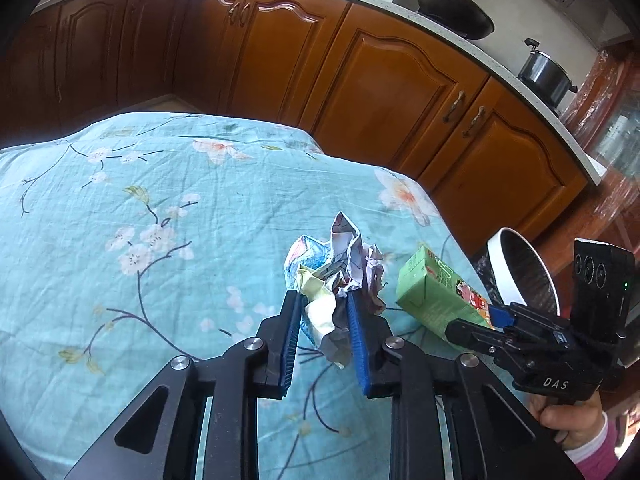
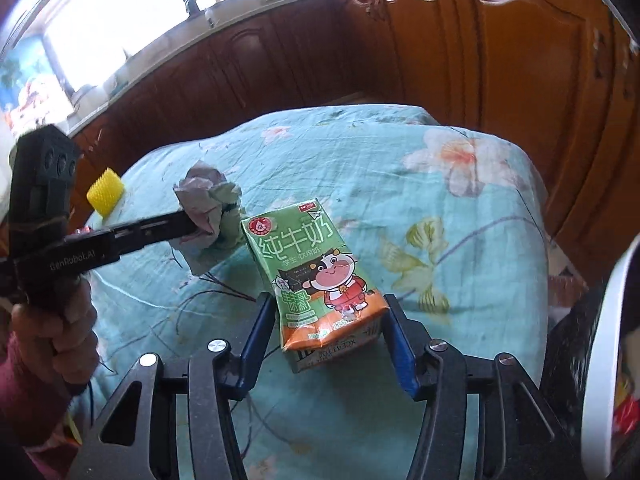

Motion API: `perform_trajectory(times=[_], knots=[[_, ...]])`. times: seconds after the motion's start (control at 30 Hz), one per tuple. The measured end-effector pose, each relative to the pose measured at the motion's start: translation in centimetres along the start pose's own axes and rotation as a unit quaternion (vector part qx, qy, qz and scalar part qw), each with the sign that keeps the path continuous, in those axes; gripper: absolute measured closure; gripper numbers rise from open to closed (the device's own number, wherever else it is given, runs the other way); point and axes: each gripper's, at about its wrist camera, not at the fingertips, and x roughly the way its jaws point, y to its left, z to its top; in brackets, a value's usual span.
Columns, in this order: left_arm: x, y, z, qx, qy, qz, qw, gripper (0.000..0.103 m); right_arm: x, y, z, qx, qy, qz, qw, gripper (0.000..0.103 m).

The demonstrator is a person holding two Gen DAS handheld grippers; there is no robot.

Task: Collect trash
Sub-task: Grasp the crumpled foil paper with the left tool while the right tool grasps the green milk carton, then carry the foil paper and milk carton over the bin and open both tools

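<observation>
A crumpled paper wad (image 1: 338, 276) sits between the blue pads of my left gripper (image 1: 323, 300), which is shut on it just above the floral cloth; it also shows in the right wrist view (image 2: 208, 204). A green milk carton (image 2: 316, 276) lies on the cloth with its near end between the fingers of my right gripper (image 2: 326, 312). The jaws stand open, with gaps on both sides of the carton. In the left wrist view the carton (image 1: 436, 292) lies right of the wad, with the right gripper (image 1: 476, 328) at its end.
A white-rimmed trash bin (image 1: 516, 272) stands off the table's right edge, also in the right wrist view (image 2: 604, 344). A yellow ribbed cylinder (image 2: 105, 190) sits at the far left edge of the blue floral tablecloth (image 1: 140, 220). Wooden cabinets (image 1: 380, 92) stand behind.
</observation>
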Motion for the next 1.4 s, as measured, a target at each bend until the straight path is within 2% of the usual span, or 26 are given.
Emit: perform_trajectory(times=[0.1,0.23,0.6,1.0,1.4], knots=[[-0.3,-1.7,-0.9,0.014,0.004,-0.012,0.9998,0.081,-2.2,-0.6,-1.7,0.050,-0.032,-0.014,0.998,0.048],[-0.8,-4.1,-2.0,0.036,0.008,-0.029,0.9989,0.081,-4.6,-0.9,-4.0,0.086,-0.063,-0.040,0.994,0.049],[-1.6,-9.3,-4.7,0.086,0.019,-0.044,0.9952,0.081,-8.8,-1.6,-8.4,0.140,-0.107,-0.067,0.982,0.049],[-3.0,-13.2,-6.5,0.123,0.019,-0.043,0.9913,0.081,-12.0,-1.8,-10.5,0.152,-0.141,-0.080,0.975,0.049],[-2.5,-16.3,-6.9,0.148,0.024,-0.048,0.9875,0.081,-14.6,-3.4,-11.8,0.166,-0.159,-0.090,0.969,0.050]])
